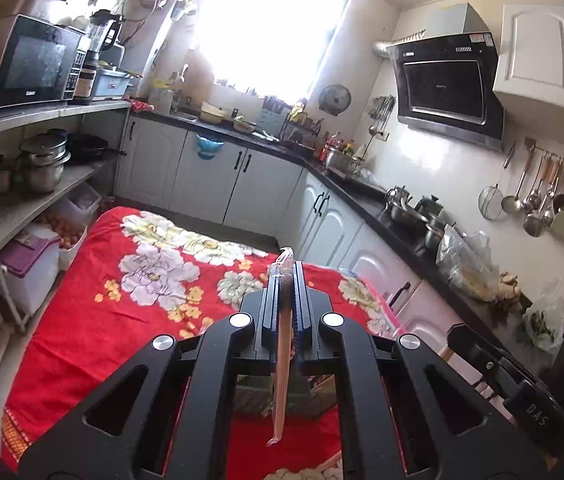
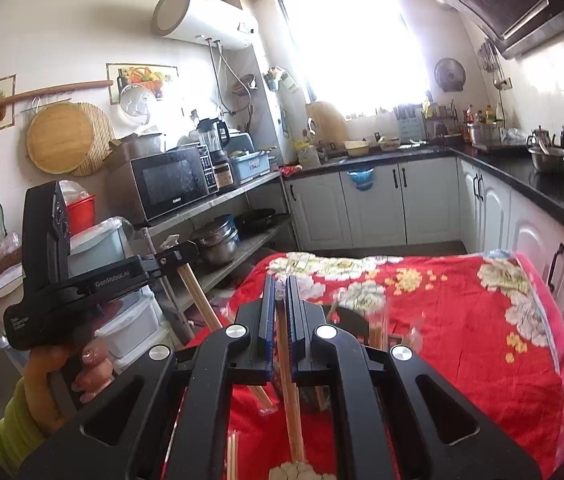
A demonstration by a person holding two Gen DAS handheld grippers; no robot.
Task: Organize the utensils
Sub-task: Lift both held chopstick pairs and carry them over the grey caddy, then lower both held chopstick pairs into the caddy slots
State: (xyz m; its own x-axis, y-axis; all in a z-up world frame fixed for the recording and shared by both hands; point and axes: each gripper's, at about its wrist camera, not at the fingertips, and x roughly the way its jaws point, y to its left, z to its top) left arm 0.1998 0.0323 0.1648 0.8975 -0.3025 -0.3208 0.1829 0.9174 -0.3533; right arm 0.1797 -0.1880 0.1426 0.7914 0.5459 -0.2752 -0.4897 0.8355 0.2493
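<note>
The left gripper (image 1: 286, 280) has its jaws clenched on one pair of wrapped chopsticks (image 1: 282, 372), sealed in a clear sleeve. The pair runs from beyond the jaw tips back under the gripper, hanging above the red floral cloth (image 1: 82, 340) that covers the tabletop. In the right wrist view this same gripper (image 2: 176, 249) shows from the side, held by a hand (image 2: 82, 364) in a yellow-green sleeve, left of the cloth, with the chopsticks slanting down from its tip toward the cloth's near left corner.

The right gripper (image 2: 280, 292) likewise has its jaws clenched on one pair of chopsticks (image 2: 291, 412), which pass between the blue pads and slope down over the near edge of the red cloth. So two grippers each hold one pair. More chopsticks (image 2: 232, 456) lie on the cloth below the right gripper, at least two thin sticks; their full count cannot be told. A dark holder (image 1: 282, 396) sits on the cloth under the left gripper, mostly hidden.

Beyond the cloth's left side stands one microwave (image 1: 30, 66) on a shelf rack.
</note>
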